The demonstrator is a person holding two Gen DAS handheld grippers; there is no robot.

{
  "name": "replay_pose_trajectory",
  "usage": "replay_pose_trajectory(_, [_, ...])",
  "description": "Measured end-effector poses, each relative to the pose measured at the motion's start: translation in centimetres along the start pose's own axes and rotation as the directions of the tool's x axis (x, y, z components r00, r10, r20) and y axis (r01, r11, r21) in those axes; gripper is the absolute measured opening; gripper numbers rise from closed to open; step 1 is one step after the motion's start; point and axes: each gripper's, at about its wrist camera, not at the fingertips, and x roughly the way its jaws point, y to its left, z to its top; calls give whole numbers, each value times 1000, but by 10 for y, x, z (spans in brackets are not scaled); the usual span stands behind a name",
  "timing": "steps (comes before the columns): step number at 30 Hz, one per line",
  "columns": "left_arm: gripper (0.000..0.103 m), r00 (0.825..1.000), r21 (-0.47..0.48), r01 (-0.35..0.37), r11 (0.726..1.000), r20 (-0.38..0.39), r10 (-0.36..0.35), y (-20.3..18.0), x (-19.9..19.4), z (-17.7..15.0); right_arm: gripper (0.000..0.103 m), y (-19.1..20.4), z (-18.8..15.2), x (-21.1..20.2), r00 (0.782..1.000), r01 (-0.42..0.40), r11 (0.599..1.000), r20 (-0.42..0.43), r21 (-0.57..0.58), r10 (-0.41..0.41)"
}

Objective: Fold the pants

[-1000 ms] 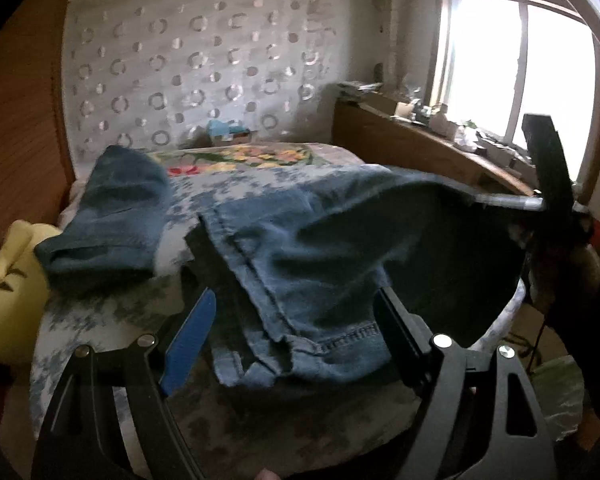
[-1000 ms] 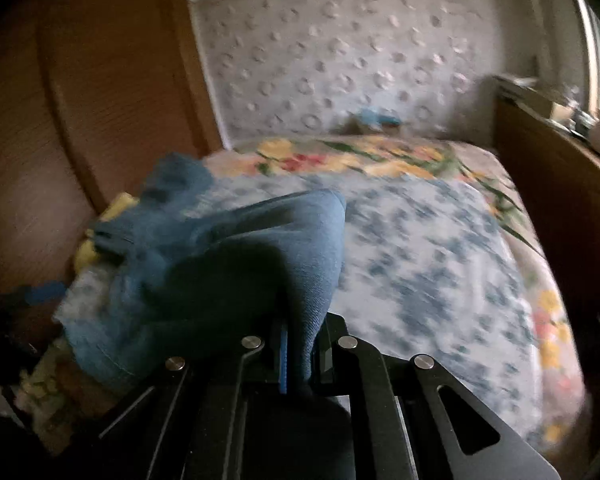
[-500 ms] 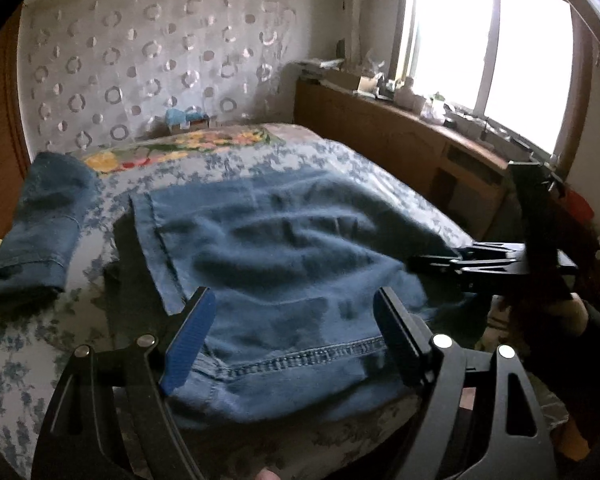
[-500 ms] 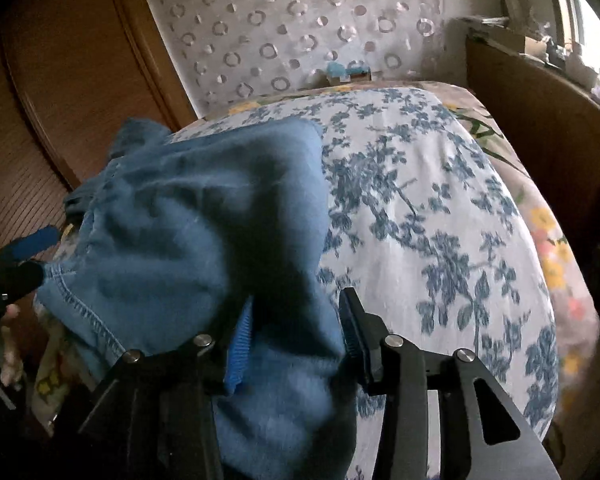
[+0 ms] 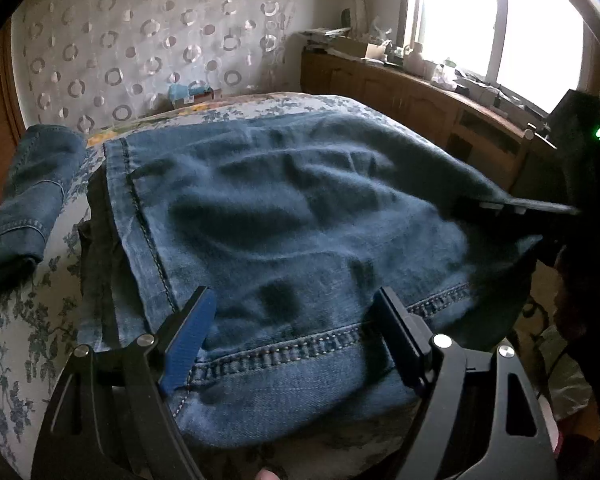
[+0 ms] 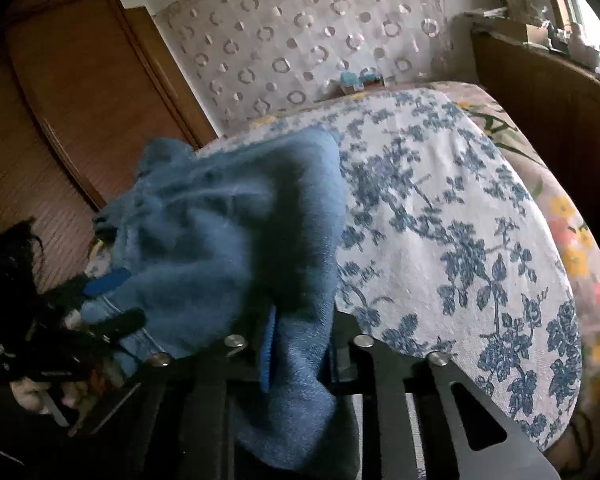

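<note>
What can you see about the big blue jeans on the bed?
The jeans are blue denim with pale stitched seams, lying rumpled and roughly flat across the flowered bedspread. Their hemmed edge lies between the open fingers of the left gripper. The right gripper is closing with a fold of denim bunched between its fingers.

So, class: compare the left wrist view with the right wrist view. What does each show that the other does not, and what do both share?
Only the left wrist view shows the window, a second folded pair of jeans at the left, and the left gripper open above the hem.

Only the right wrist view shows the wooden door and the right gripper closing with denim between its fingers.

Both show the jeans being folded, the floral bedspread and the circle-patterned curtain.
</note>
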Motion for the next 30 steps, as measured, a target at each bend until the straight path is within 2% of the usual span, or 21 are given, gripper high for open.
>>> replay_pose_trajectory(6, [82,1000,-37,19,999,10,-19,10,-15,2,10,20,9,-16,996,-42,998,77,-46,45])
replay_pose_trajectory(11, [82,995,-63,7,998,102,0,26,-70,12,10,56,27,-22,986,-85,989,130,-120,100])
replay_pose_trajectory(16, [82,980,-73,-57,996,188,70,52,-138,20,9,103,36,-11,973,-146,964,143,-222,180])
replay_pose_trajectory(19, [82,963,-90,-104,991,241,123,68,-177,24,9,133,36,9,967,-188,945,117,-268,225])
replay_pose_trajectory(23, [82,946,-112,-148,983,275,174,87,-205,29,9,161,23,44,962,-244,921,48,-303,270])
replay_pose_trajectory(26, [82,937,-130,-173,976,283,204,98,-215,31,9,179,3,73,957,-286,900,-44,-328,288])
replay_pose_trajectory(30, [82,935,-147,-183,972,279,218,108,-212,30,9,191,-21,110,949,-311,886,-152,-343,275])
